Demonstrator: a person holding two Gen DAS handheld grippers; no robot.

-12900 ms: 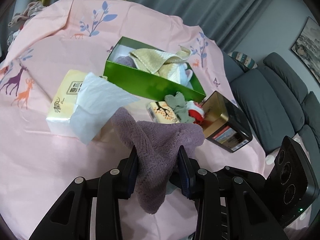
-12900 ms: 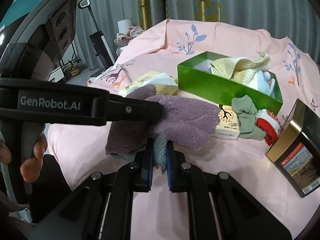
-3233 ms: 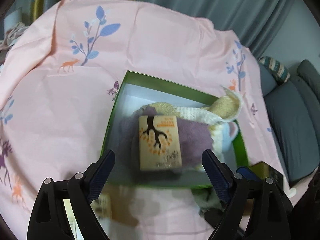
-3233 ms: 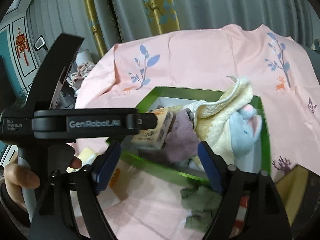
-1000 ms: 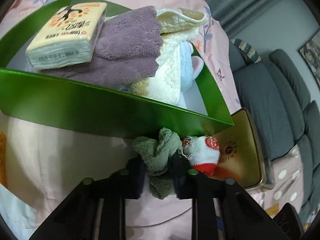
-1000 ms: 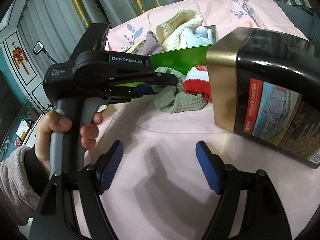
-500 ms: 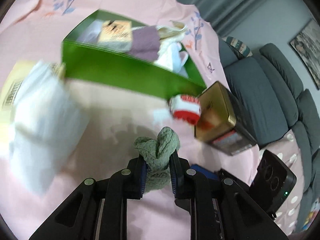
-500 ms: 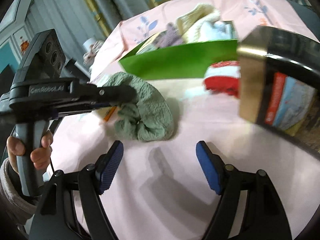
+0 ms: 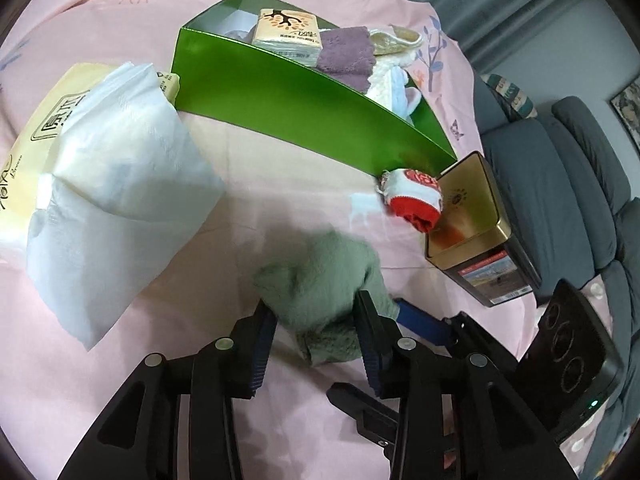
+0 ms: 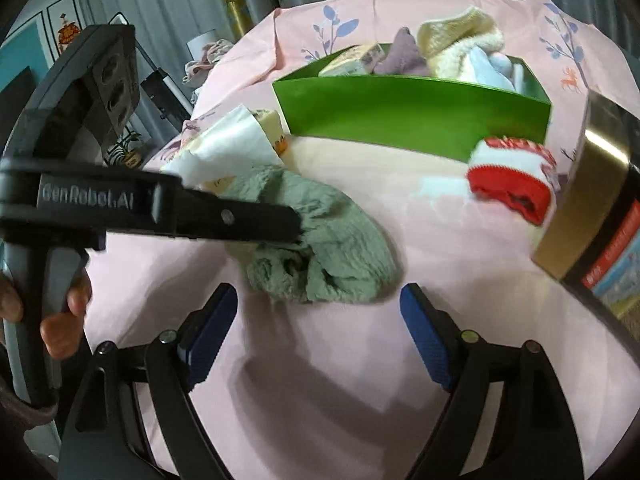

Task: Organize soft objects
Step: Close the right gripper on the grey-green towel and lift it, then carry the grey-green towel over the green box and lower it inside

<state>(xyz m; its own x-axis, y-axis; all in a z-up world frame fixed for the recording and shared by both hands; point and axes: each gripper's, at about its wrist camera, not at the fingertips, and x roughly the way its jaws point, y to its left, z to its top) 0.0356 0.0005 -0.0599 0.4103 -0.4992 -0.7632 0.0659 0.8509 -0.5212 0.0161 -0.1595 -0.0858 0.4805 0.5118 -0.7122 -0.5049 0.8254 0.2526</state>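
A crumpled green cloth (image 9: 320, 276) lies on the pink tablecloth (image 9: 248, 200) between the fingers of my left gripper (image 9: 314, 316). Its jaws are opening and no longer pinch the cloth. In the right wrist view the green cloth (image 10: 320, 240) rests under a left gripper finger (image 10: 240, 220). My right gripper (image 10: 316, 296) sits just short of the cloth, its jaws opening wider with nothing between them. Behind stands the green box (image 9: 300, 96), holding a small tissue pack (image 9: 288, 32), a purple cloth (image 9: 346, 56) and pale towels. A red-and-white sock (image 9: 414, 196) lies at the box's right corner.
A gold and black tin (image 9: 476, 232) lies to the right beside the sock. A large yellow tissue pack (image 9: 100, 180) with a white sheet pulled out sits at the left. A person's hand (image 10: 60, 312) holds the left gripper's handle. Grey sofa cushions lie beyond the table's right edge.
The left jaws have spread apart and the green cloth has sunk from their grip onto the tablecloth. The right gripper has come closer to the cloth with wider jaws.
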